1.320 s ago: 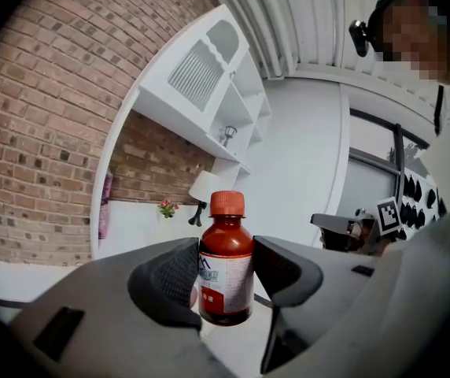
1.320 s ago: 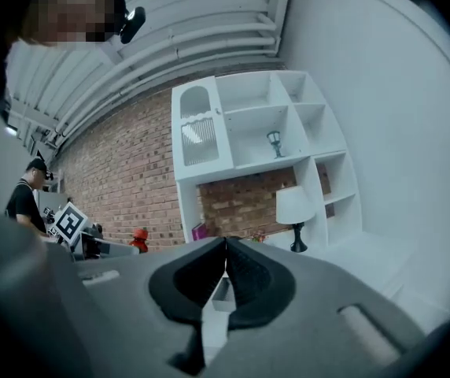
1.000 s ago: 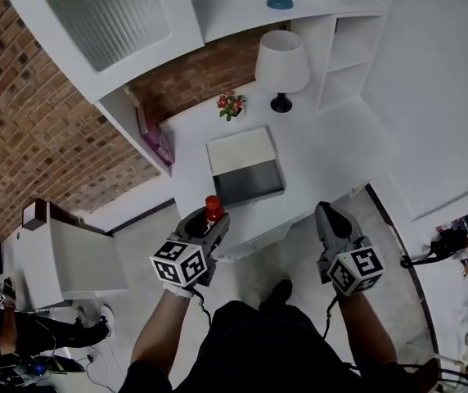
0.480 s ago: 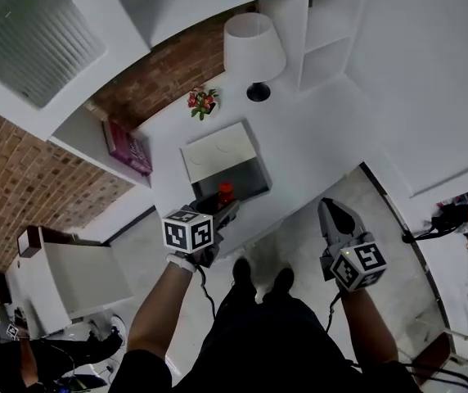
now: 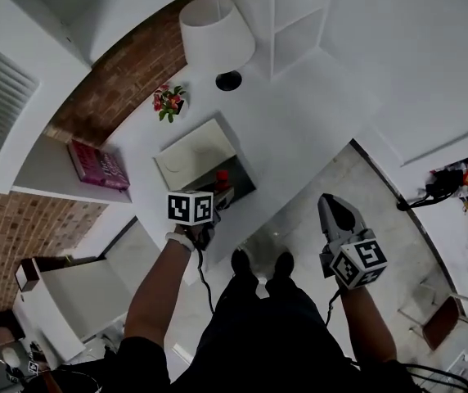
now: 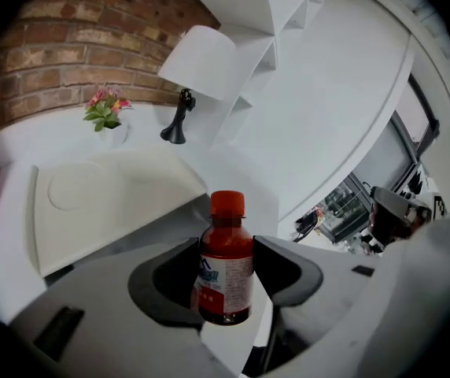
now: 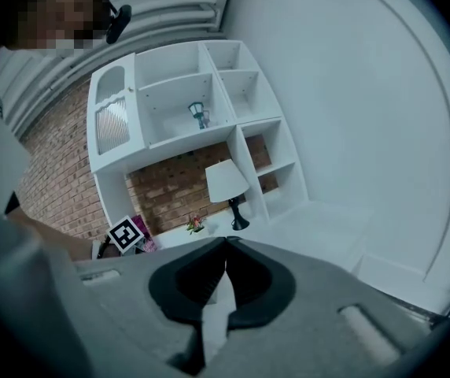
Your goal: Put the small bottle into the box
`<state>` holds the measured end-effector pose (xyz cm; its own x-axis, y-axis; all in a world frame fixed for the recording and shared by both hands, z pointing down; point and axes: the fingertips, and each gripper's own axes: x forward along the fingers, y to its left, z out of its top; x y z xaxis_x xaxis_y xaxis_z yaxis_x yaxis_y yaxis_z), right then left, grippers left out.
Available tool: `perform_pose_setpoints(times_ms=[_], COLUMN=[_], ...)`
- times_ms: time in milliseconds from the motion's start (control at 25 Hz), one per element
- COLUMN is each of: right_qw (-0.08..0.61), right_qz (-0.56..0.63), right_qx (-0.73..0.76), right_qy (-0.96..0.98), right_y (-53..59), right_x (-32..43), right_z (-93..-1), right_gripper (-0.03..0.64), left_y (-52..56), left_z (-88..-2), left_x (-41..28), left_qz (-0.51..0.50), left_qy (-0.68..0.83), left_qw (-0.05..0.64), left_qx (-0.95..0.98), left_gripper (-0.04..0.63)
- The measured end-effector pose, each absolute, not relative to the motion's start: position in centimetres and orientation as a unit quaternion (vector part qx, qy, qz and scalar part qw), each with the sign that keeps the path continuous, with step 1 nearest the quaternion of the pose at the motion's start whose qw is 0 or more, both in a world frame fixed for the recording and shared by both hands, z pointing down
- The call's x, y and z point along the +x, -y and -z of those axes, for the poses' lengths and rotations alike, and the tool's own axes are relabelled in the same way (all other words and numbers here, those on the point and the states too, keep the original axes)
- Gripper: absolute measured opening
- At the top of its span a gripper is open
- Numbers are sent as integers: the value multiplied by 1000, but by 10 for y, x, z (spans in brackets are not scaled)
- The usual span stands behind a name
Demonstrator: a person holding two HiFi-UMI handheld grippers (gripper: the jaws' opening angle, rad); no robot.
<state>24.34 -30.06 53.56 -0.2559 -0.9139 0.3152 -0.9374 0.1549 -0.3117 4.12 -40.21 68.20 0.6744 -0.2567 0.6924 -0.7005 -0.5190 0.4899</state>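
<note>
A small bottle (image 6: 225, 266) of red liquid, with a red cap and a white-blue label, stands upright between the jaws of my left gripper (image 6: 226, 278), which is shut on it. In the head view the small bottle (image 5: 222, 179) and the left gripper (image 5: 214, 198) hang over the near part of the box (image 5: 191, 149), a flat white box on the desk whose lid lies open beside a dark inside. My right gripper (image 5: 333, 213) is held off the desk's front edge, above the floor. Its jaws (image 7: 225, 243) are shut with nothing between them.
At the back of the white desk (image 5: 299, 137) stand a white lamp (image 5: 214, 33) on a black foot and a small flower pot (image 5: 168, 102). A pink book (image 5: 99, 164) lies on a shelf at the left. White shelving (image 5: 299, 23) rises behind. My feet (image 5: 260, 264) stand on the floor.
My left gripper has carried the bottle forward from the desk's front edge to over the box. The whole view has swung to the left. The right gripper has hardly moved.
</note>
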Motion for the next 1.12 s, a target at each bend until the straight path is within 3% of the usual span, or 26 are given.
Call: perform_pose_setpoints(times_ms=[600,1120], right_qw=[30,42], right_qz=[-233,-226], right_qx=[621,620], right_qy=[748,750], right_y=[322,318], right_x=[239,232], right_z=[-538,-534], right_gripper=[3,3], left_y=[417,421], left_z=[-766,-751], left_x=[65,66], left_qz=[-419,-377], left_qy=[238,258], left_qw=[427,431], left_qx=[765,778], left_gripper=[213,218])
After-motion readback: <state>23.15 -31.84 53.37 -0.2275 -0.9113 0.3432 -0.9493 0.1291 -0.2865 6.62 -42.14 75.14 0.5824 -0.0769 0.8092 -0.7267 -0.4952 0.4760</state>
